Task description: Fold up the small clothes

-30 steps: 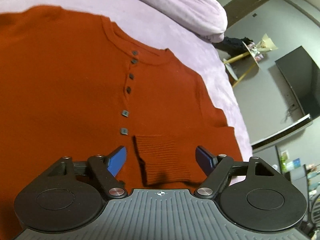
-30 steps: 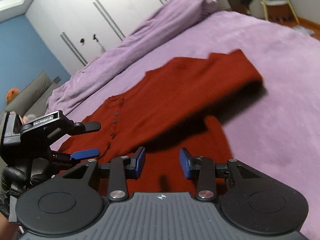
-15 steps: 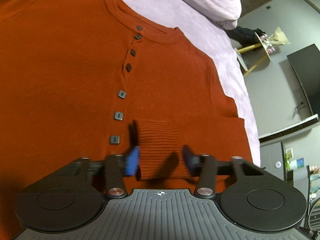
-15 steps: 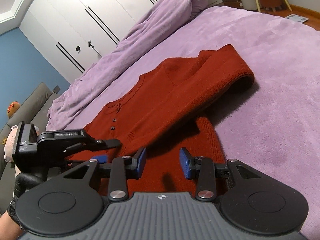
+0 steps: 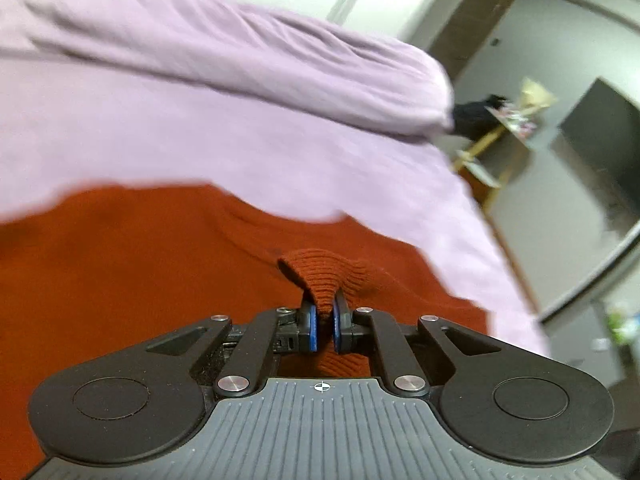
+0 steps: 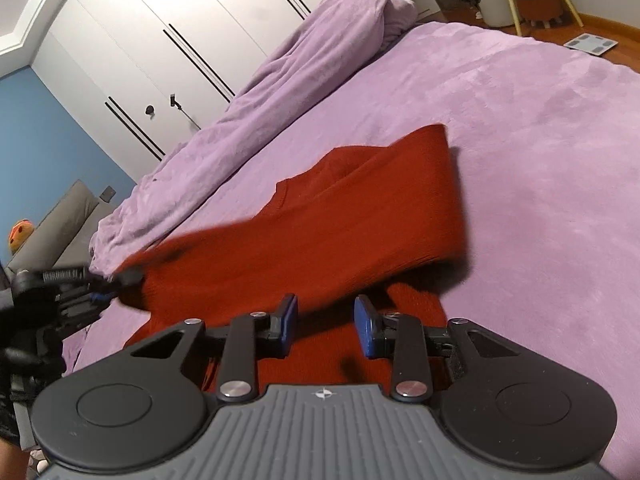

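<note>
Knitwear is on the move now: the left gripper, which a second ago hung with its blue pads spread either side of the ribbed cuff, has clamped down on that cuff, and the fabric bunches up in a little hump between the pads. Half a second ago the jaws were only part-way closed and the buttons down the front were plainly in sight; now the left wrist view has swung up towards the rolled duvet and the buttons are gone from it, so I judge the sleeve end is being lifted and carried. From the right wrist view the rust-red sweater lies across the purple bed cover, blurred where it is being pulled, with its near-left corner drawn out to the left gripper at the frame's edge. The right gripper has barely shifted; it hovers low over the near part of the sweater with its jaws apart and nothing between them. To my eye the sleeve fold is only just starting, and the grip looks firm enough, though a soft knit like this could drag the body along with it.
</note>
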### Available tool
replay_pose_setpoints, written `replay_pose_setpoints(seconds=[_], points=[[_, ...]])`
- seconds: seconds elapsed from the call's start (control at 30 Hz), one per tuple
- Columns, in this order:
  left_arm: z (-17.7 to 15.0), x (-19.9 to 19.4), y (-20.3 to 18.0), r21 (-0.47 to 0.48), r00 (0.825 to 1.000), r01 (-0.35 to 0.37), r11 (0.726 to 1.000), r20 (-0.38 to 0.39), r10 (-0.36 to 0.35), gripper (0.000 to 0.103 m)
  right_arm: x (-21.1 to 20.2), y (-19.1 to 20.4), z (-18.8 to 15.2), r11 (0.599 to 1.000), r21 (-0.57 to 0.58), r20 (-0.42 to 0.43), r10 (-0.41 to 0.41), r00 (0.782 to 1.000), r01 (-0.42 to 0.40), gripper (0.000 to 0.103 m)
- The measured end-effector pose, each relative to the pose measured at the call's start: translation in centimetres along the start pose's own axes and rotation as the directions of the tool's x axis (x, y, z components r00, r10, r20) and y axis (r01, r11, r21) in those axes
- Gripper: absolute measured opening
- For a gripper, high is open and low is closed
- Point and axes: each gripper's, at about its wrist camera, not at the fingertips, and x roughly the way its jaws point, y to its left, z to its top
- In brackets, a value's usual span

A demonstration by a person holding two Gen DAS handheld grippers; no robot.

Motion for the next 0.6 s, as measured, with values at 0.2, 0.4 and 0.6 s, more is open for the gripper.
replay_pose_setpoints(seconds=[0.2, 0.4, 0.6], points=[[-2.1, 2.6, 5.4, 0.011, 0.979, -0.192, 0.981, -0.066, 0.192, 0.011, 2.6, -1.3, 0.5, 0.995, 0.08, -0.034, -0.064, 0.997, 0.067, 0.032], [-3.4, 3.2, 8.5, -0.14, 0.992, -0.114, 0.984, -0.069, 0.105, 0.04, 2.9, -1.8, 0.3, 0.993, 0.109, -0.013, -0.051, 0.999, 0.052, 0.032], [-2.7, 4.7, 8.2, -0.147, 0.99, -0.119, 0.982, -0.093, 0.106, 0.01, 2.9, -1.8, 0.4, 0.986, 0.165, 0.015, -0.01, 1.0, 0.008, 0.037]])
